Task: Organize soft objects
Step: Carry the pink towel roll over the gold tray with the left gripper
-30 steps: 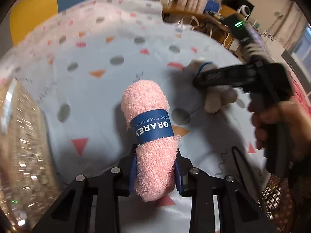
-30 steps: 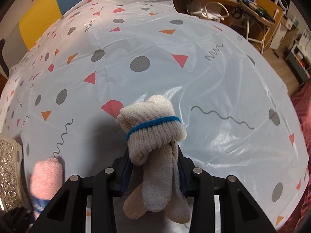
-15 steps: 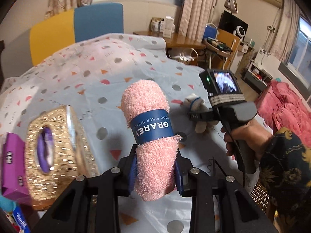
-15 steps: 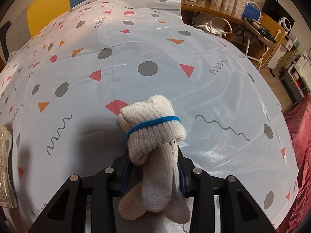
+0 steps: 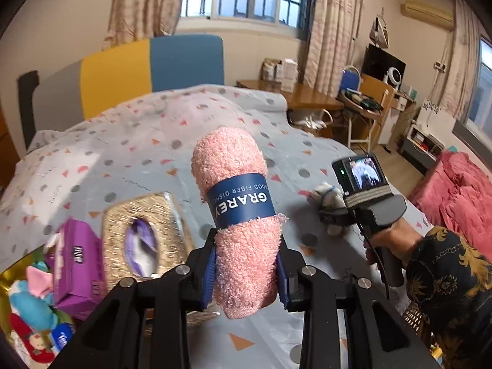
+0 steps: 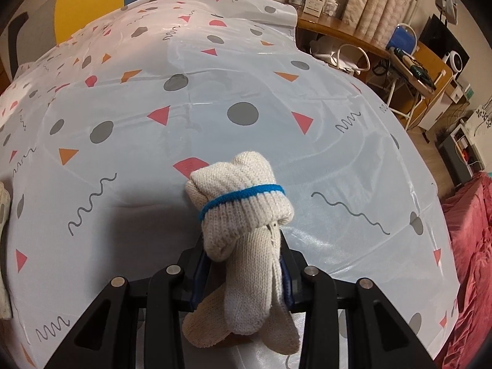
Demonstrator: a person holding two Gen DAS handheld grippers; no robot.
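My left gripper (image 5: 246, 272) is shut on a rolled pink dishcloth (image 5: 236, 215) with a dark blue paper band, held upright above the table. My right gripper (image 6: 243, 272) is shut on a bundle of cream knit gloves (image 6: 243, 215) with a blue stripe, held over the patterned tablecloth (image 6: 184, 107). The right gripper also shows in the left wrist view (image 5: 332, 212), lower right, with the gloves (image 5: 326, 192) in it.
A gold tissue box (image 5: 144, 230) and a purple box (image 5: 78, 261) stand at the left. A gold bin with plush toys (image 5: 27, 307) sits at the lower left. Chairs, a desk and a red blanket (image 5: 461, 190) lie beyond the table.
My left gripper has risen and tilted up with the pink dishcloth, bringing the tissue box, the purple box and the toys into view. My right gripper has lifted slightly with the gloves.
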